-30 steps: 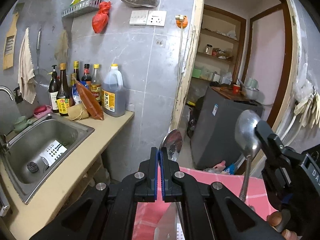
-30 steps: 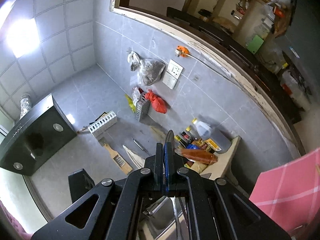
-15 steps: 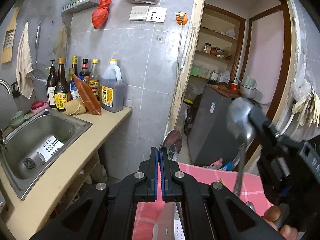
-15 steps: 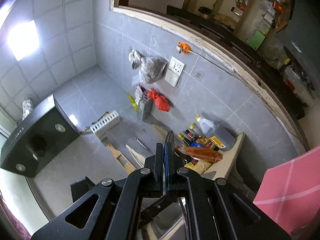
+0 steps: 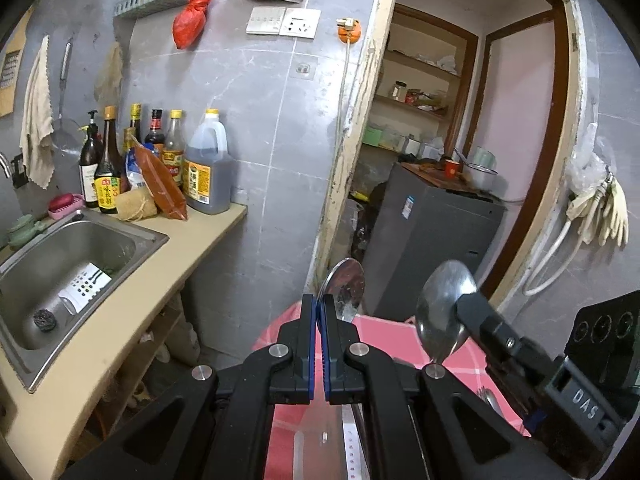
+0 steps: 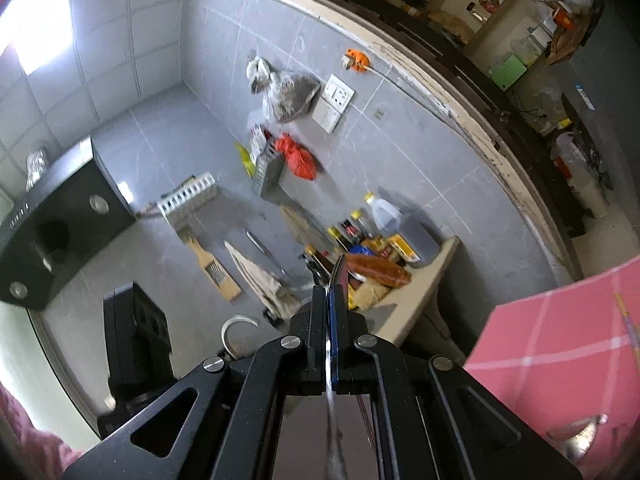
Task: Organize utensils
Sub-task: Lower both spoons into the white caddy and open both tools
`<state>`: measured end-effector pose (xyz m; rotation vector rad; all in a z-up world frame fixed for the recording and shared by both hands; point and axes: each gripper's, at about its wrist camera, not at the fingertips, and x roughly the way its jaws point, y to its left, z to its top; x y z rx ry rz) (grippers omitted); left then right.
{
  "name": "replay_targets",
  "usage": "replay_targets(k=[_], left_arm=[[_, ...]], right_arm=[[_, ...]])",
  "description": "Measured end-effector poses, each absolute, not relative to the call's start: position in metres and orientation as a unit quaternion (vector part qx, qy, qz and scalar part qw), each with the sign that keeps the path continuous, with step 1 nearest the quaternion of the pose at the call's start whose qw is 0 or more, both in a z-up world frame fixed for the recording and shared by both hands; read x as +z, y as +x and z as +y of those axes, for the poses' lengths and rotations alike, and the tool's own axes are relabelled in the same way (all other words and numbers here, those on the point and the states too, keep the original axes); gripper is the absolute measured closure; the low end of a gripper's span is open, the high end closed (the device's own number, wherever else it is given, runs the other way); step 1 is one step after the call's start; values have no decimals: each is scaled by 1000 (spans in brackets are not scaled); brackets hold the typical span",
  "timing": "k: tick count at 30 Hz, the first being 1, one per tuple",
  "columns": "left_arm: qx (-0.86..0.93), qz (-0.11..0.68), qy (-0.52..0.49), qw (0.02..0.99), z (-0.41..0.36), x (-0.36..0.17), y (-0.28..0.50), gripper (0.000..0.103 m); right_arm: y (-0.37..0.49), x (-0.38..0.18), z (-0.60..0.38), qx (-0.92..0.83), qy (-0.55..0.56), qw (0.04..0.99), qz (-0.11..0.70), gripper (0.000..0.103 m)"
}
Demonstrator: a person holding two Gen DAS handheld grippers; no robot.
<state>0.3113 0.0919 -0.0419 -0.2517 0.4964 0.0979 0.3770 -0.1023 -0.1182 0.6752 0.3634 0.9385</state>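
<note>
**Reporter:** As both tools hang over a pink checked tablecloth [image 5: 384, 334] in a cramped grey-tiled kitchen, what is each one carrying?

**Photographer:** Each is clenched on a steel spoon. The left gripper [image 5: 319, 312] has its blue-lined jaws pressed together, and the round bowl of the first spoon [image 5: 347, 289] stands up just past the tips. The right gripper [image 5: 466, 304], seen from the left camera at lower right, pinches the second spoon [image 5: 442, 312] at the neck, bowl upward, handle dropping behind the left tool's black frame.

**Reporter:** And from the right-hand camera?

**Photographer:** That view is rolled sideways and somewhat blurred. The right tool's jaws are shut, with the thin edge of its spoon poking out beyond them and the shiny handle running back between the fingers. The left tool's black body appears at lower left.

**Reporter:** What surrounds them?

**Photographer:** A steel sink [image 5: 120, 232] sits in a beige counter [image 5: 172, 276] at left, a scourer and a white perforated piece in its basin. Sauce bottles [image 5: 108, 160] and a large jug of dark liquid [image 5: 208, 168] crowd the counter's far end. A red bag [image 5: 191, 20] hangs on the wall beside a socket plate [image 5: 299, 22]. Through the doorway stands a grey cabinet [image 5: 432, 240]. Another piece of cutlery lies on the cloth at lower right, partly hidden.
</note>
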Motion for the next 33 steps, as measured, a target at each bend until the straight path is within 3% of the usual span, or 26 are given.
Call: replay_targets(k=[18, 22, 27, 33], left_arm=[[-9, 273, -136, 952, 93, -52, 285, 99], [-24, 278, -140, 950, 90, -52, 281, 97], [-27, 279, -139, 950, 85, -52, 272, 95], [-25, 278, -143, 949, 81, -48, 262, 93]], right_arm=[[359, -113, -111, 420, 240, 844, 231, 98], [351, -110, -114, 417, 237, 848, 226, 82], [339, -102, -120, 404, 233, 859, 211, 81], [321, -86, -139, 372, 223, 881, 189, 63]])
